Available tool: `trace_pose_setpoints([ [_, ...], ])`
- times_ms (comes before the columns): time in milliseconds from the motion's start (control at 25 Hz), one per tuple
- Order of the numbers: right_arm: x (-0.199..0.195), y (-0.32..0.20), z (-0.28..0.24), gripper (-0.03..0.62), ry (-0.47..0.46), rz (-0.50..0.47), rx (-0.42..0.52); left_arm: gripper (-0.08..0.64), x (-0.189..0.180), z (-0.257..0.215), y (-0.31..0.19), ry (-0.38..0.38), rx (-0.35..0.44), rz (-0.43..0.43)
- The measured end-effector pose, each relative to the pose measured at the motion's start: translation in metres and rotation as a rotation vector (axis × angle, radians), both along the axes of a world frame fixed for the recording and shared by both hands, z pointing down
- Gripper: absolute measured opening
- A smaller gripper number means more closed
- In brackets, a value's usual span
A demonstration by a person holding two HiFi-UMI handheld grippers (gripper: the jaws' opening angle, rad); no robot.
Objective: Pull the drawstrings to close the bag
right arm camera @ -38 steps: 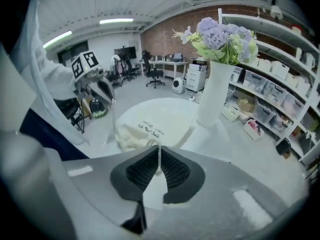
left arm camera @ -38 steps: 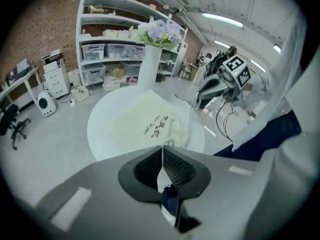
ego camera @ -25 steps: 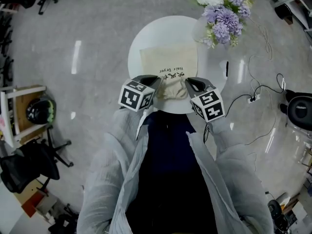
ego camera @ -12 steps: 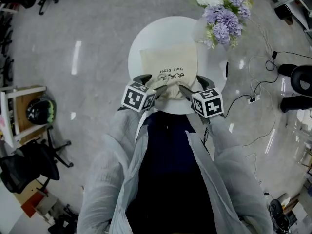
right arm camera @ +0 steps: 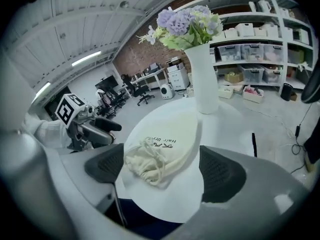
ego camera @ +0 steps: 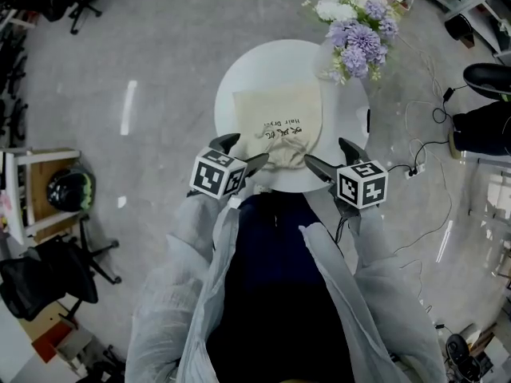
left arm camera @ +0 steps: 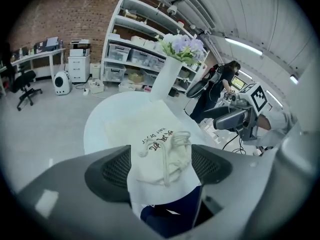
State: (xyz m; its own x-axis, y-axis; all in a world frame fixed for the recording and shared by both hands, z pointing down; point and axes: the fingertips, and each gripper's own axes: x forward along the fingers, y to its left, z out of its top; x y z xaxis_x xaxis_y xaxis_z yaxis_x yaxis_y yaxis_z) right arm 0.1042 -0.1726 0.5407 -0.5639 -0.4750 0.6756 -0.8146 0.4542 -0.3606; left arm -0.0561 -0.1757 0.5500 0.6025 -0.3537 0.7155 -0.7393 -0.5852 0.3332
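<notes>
In the head view, a cream drawstring bag [ego camera: 275, 122] lies flat on a round white table [ego camera: 239, 70], its printed side up and its gathered mouth at the table's near edge, toward the person. The left tool [ego camera: 247, 150] sits just left of that mouth and the right tool [ego camera: 326, 152] just right of it, both with jaws spread and pointing inward at the bunched cloth. A vase of purple and white flowers [ego camera: 355, 30] stands at the table's far right rim. In the left gripper view, the jaws are opening and stand wide apart; the cinched mouth and its looped drawstrings [left arm camera: 167, 151] show in the gap between the two dark pads, but neither pad presses on the cloth, so this tool has hold of nothing. The other tool shows beyond the bag at the right of that view. In the right gripper view, the jaws are likewise opening and very wide; the bag's puckered mouth lies in the gap, nearer the left-hand pad, with bare table between it and the other pad, and nothing is gripped. The vase stands beyond the bag.
</notes>
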Motion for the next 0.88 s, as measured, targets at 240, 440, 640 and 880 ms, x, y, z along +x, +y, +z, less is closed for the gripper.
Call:
trace_pose_setpoints([
  [240, -0.003, 0.020, -0.035, 0.410, -0.070, 0.019, 0.064, 0.337, 0.000, -0.023, 0.014, 0.010, 0.052, -0.012],
  [440, -0.004, 0.025, -0.081, 0.400, -0.183, 0.088, 0.138, 0.299, 0.004, -0.053, 0.020, 0.107, 0.095, -0.055],
  [640, -0.011, 0.026, -0.136, 0.340, -0.293, 0.113, 0.264, 0.238, 0.005, -0.101, 0.016, 0.222, 0.190, -0.117],
  [880, -0.009, 0.024, -0.176, 0.185, -0.329, 0.150, 0.402, 0.152, 0.004, -0.154, 0.007, 0.335, 0.335, -0.148],
])
